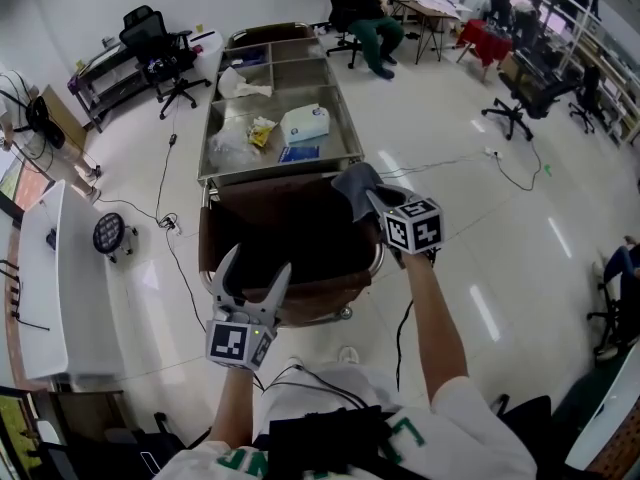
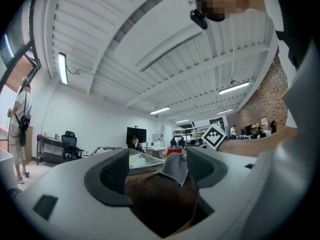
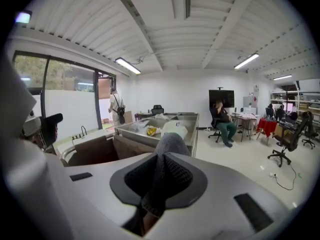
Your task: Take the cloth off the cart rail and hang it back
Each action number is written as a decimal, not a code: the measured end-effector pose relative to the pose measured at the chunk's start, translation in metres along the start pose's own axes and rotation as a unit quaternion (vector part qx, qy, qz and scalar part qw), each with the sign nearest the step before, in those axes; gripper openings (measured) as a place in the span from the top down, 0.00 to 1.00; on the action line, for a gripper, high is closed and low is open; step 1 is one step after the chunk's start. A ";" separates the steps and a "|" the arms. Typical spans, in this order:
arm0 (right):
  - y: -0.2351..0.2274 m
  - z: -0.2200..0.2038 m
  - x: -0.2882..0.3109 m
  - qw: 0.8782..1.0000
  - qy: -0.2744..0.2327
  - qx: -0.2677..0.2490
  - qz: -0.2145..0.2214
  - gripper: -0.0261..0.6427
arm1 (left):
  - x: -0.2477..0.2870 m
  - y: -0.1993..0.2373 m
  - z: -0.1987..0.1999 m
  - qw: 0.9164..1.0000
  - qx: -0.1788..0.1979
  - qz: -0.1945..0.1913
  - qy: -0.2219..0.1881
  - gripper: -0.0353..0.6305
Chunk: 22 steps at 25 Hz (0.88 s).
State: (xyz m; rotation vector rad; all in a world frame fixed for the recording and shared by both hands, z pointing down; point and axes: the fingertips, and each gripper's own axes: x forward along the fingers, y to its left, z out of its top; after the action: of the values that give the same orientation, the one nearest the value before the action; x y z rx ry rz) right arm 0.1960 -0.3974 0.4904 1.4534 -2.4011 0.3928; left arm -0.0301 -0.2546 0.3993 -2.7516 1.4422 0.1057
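Observation:
The grey cloth (image 1: 355, 181) hangs bunched over the near right corner of the cart, above the brown bag (image 1: 290, 238) at the cart's near end. My right gripper (image 1: 376, 201) is shut on the cloth; in the right gripper view the cloth (image 3: 167, 151) is pinched between the dark pads (image 3: 182, 176). My left gripper (image 1: 252, 274) stands open over the bag's front edge, holding nothing. In the left gripper view the cloth (image 2: 176, 166) and the bag (image 2: 160, 199) lie beyond its spread jaws. The cart's curved rail (image 1: 379, 253) runs around the bag.
The steel cart tray (image 1: 213, 133) holds a tissue pack (image 1: 305, 123), wrappers and plastic. A white table (image 1: 40, 288) stands at the left. Cables (image 1: 170, 223) trail on the floor. Office chairs (image 1: 160, 48) and a seated person (image 1: 365, 18) are at the far side.

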 end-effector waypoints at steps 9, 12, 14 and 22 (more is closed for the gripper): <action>0.077 0.080 -0.070 0.987 -0.156 0.000 0.030 0.88 | -0.009 0.022 0.012 1.000 -0.002 0.008 -0.020 0.42; 0.110 0.080 -0.086 0.980 -0.193 0.012 0.052 0.88 | -0.015 0.025 0.017 1.000 0.006 0.001 -0.029 0.42; 0.130 0.072 -0.090 0.975 -0.209 0.023 0.074 0.88 | -0.017 0.022 0.020 1.000 0.008 -0.008 -0.027 0.42; 0.181 0.055 -0.083 0.970 -0.203 0.031 0.127 0.88 | -0.044 0.056 0.009 0.998 -0.012 0.024 -0.051 0.43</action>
State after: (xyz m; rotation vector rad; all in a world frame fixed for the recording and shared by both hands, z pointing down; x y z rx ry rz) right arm 0.0645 -0.2699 0.3938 1.3611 -2.9422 0.2455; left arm -0.1016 -0.2503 0.3935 -2.6871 1.4902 0.2610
